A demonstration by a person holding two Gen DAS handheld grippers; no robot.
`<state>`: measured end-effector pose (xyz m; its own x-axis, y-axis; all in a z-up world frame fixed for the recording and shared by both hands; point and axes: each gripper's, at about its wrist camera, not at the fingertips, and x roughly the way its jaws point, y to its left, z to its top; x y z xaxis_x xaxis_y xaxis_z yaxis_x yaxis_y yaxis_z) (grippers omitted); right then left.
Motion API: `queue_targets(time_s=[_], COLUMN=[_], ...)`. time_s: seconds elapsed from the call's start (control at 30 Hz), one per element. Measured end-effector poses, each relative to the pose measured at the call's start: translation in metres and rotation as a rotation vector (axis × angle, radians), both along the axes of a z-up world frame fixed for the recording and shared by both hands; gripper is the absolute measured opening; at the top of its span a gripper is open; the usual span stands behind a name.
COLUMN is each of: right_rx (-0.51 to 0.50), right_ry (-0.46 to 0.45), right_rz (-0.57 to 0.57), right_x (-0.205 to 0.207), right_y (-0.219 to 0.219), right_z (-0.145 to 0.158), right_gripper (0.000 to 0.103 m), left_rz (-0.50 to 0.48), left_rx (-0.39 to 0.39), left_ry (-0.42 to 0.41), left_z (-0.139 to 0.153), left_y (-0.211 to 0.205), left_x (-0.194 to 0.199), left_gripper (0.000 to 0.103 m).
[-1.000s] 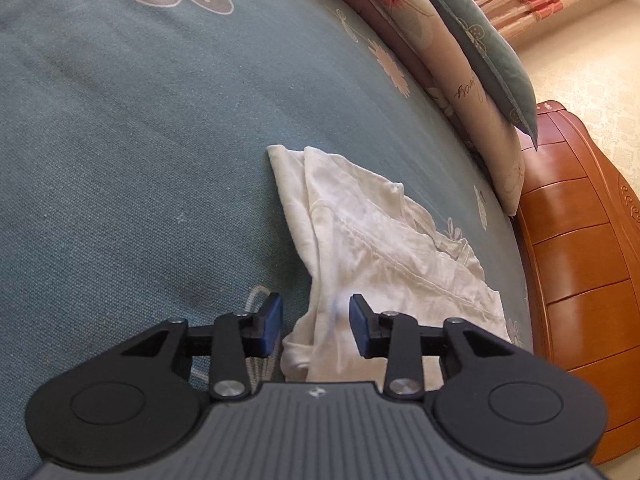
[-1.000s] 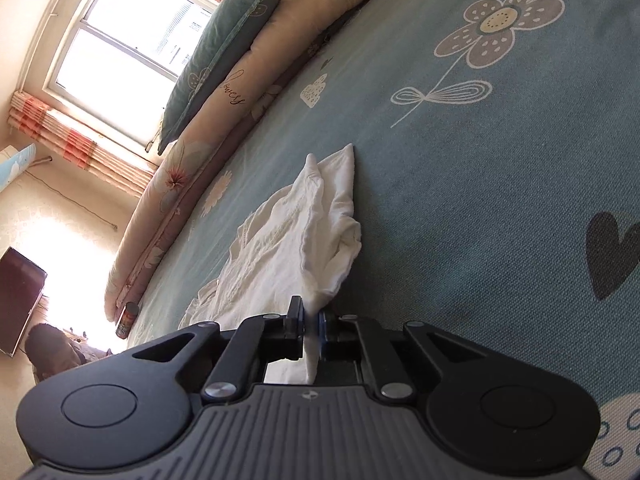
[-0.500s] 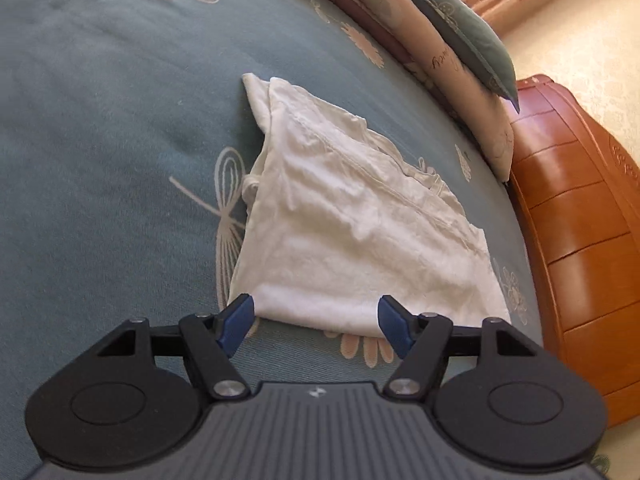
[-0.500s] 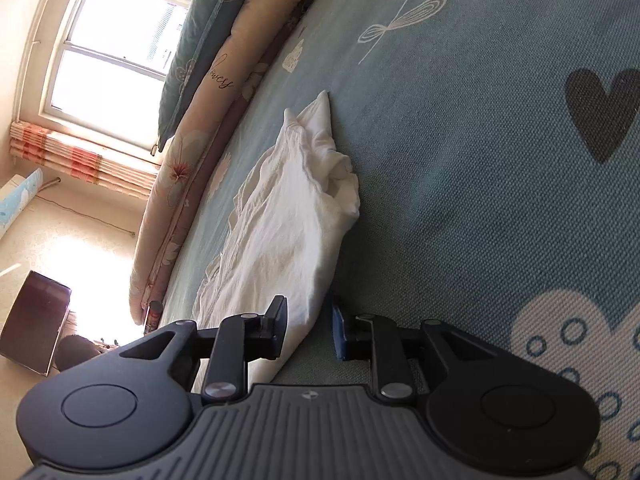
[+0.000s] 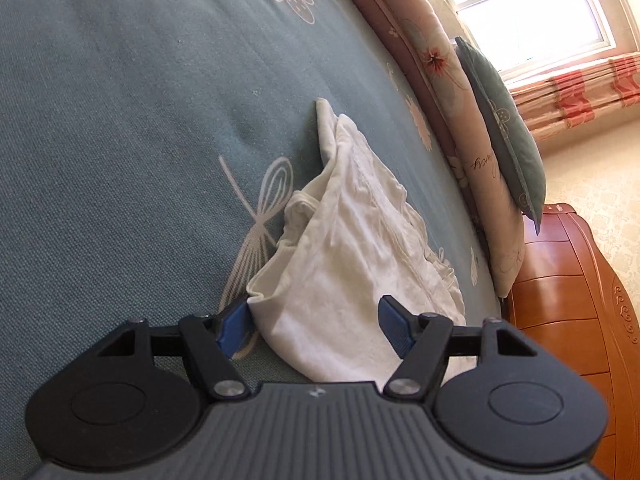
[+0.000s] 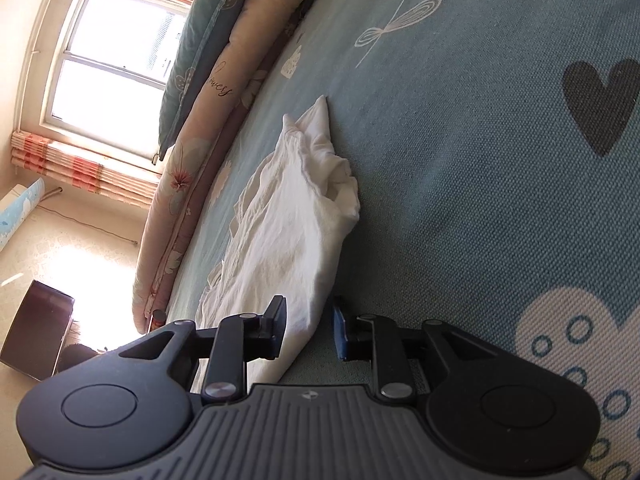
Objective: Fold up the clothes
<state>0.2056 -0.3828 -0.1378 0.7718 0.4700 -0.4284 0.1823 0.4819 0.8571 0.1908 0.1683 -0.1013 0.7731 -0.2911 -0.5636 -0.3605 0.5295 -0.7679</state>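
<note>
White garment lies on bed, bunched lengthwise, rumpled toward 12 o'clock. Left gripper & right gripper fingers spread, gripping nothing. Fold looks partial; squaring up left.

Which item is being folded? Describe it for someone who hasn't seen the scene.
Start at the teal patterned bedspread covering the bed. Near the long floral bolster lies a rumpled white garment, partly folded. It is the only plain white, loose cloth there; everything around it is printed.
</note>
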Motion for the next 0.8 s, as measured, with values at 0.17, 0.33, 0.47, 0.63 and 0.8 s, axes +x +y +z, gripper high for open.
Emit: queue_targets(time_s=[0.17, 0.33, 0.47, 0.63, 0.8], right_rx=[0.0, -0.001, -0.012, -0.034, -0.204], right_ry=[-0.027, -0.037, -0.04, -0.053, -0.031], right_rz=[-0.001, 0.016, 0.029, 0.023, 0.1], right_x=[-0.001, 0.004, 0.009, 0.003, 0.003], right_y=[0.0, -0.001, -0.001, 0.001, 0.014], right_z=[-0.002, -0.002, 0.0, 0.001, 0.023], right_gripper=[0.028, 0.028, 0.028, 0.028, 0.036], left_rz=[-0.014, -0.047, -0.079, -0.149, -0.447], left_rx=[-0.091, -0.139, -0.152, 0.196, 0.835], left_ry=[-0.062, -0.072, -0.018, 0.022, -0.006], left_z=[-0.014, -0.019, -0.016, 0.013, 0.043], left_y=[0.004, 0.008, 0.011, -0.017, -0.069], left_x=[-0.004, 0.003, 0.003, -0.014, -0.01], left_gripper=[0.071, 0.071, 0.071, 0.071, 0.071])
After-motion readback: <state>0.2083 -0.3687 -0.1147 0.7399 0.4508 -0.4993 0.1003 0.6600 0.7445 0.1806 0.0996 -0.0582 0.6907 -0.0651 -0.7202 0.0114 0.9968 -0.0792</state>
